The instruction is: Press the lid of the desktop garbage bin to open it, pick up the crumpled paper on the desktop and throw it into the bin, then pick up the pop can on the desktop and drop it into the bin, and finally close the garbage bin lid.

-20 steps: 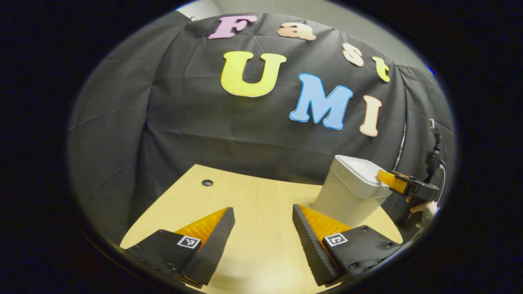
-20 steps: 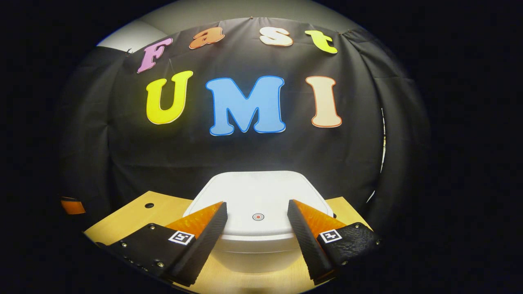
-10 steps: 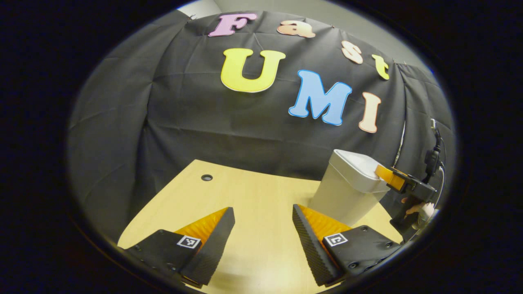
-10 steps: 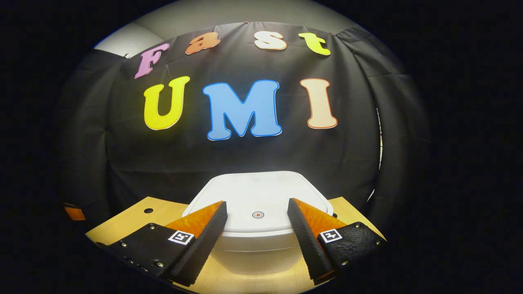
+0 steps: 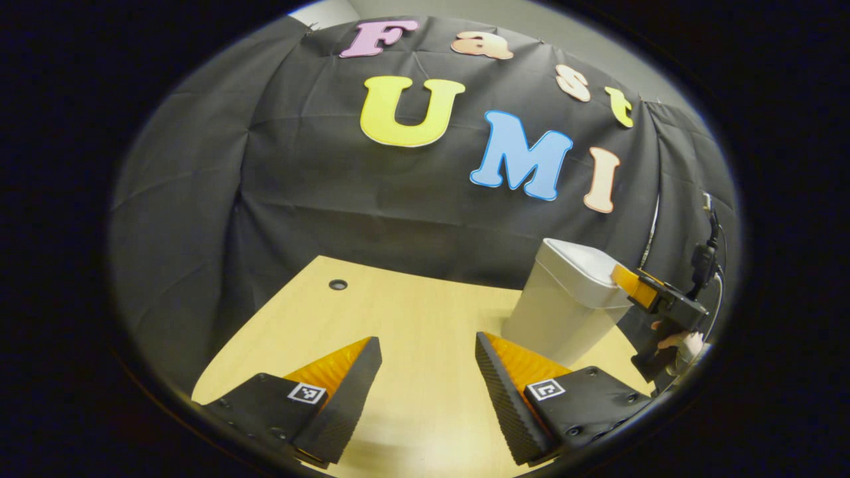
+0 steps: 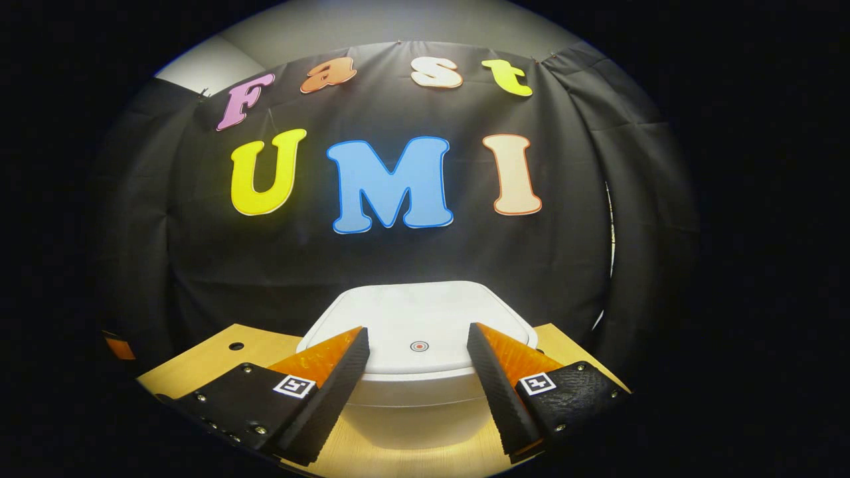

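Left gripper view: left claw (image 5: 425, 348) spread open above the counter (image 5: 412, 318), bin (image 5: 564, 305) right of it, lid (image 5: 584, 260) shut | Right gripper view: right claw (image 6: 417, 346) spread open, fingers over the bin's (image 6: 415, 411) shut lid (image 6: 418, 315), contact unclear.

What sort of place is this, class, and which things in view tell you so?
Probably a staged recording booth, not a real home: black cloth wall behind a light wooden table, a closed white bin on it, and a handheld right gripper with marker tags.
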A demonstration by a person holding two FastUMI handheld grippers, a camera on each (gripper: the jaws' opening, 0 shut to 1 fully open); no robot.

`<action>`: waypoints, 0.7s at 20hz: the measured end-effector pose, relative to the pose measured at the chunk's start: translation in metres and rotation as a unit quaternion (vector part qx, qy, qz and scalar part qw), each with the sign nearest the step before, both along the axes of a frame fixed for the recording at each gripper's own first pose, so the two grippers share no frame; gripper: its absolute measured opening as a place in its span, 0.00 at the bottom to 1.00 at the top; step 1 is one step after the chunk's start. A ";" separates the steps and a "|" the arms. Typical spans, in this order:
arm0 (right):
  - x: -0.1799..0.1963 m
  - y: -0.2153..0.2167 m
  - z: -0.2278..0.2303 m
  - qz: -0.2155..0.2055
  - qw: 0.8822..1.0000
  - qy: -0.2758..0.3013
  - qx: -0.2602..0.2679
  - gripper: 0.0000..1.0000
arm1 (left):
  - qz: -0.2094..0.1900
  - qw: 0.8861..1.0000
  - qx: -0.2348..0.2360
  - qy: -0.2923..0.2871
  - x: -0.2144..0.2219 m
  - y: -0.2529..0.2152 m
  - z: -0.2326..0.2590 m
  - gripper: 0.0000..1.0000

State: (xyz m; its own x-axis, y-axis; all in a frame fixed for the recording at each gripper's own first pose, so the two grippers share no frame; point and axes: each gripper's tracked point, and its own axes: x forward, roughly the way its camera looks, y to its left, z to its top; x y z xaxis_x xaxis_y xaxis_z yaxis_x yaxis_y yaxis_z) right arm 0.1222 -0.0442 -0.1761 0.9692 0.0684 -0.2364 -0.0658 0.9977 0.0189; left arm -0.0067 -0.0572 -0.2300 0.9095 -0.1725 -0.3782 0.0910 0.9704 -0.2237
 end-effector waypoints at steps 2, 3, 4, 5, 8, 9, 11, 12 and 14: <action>0.000 0.000 0.003 -0.003 1.000 0.002 0.002 0.96 | 0.002 1.000 0.006 -0.006 0.001 0.002 0.003 0.94; 0.000 0.000 0.004 -0.001 1.000 0.004 0.001 0.95 | 0.002 1.000 0.011 -0.008 0.002 0.003 0.005 0.96; -0.001 0.000 0.004 0.004 1.000 0.010 0.000 0.96 | 0.003 1.000 0.016 -0.011 0.003 0.005 0.006 0.96; -0.002 0.000 0.005 0.008 1.000 0.009 0.002 0.95 | 0.003 1.000 0.020 -0.015 0.005 0.006 0.009 0.94; -0.008 -0.002 0.011 0.010 1.000 0.009 0.003 0.95 | 0.003 0.999 0.025 -0.023 0.009 0.006 0.015 0.94; -0.013 -0.004 0.018 0.007 1.000 0.001 0.002 0.95 | 0.004 0.999 0.027 -0.029 0.010 0.007 0.020 0.96; -0.020 -0.004 0.038 0.003 1.000 -0.023 -0.001 0.95 | 0.002 0.999 0.033 -0.040 0.013 0.006 0.028 0.94; -0.025 -0.001 0.048 0.005 0.999 -0.032 -0.002 0.95 | 0.000 0.998 0.037 -0.046 0.015 0.005 0.032 0.94; -0.035 0.003 0.069 0.011 0.999 -0.052 -0.006 0.95 | -0.006 0.998 0.041 -0.054 0.019 0.003 0.038 0.94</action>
State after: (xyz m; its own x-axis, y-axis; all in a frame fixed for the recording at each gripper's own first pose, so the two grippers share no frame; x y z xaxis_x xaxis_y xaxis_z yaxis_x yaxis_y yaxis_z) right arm 0.0869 -0.0412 -0.1066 0.9867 0.0879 -0.1364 -0.0889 0.9960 -0.0013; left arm 0.0126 -0.0540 -0.1916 0.9436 -0.1560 -0.2922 0.1221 0.9838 -0.1311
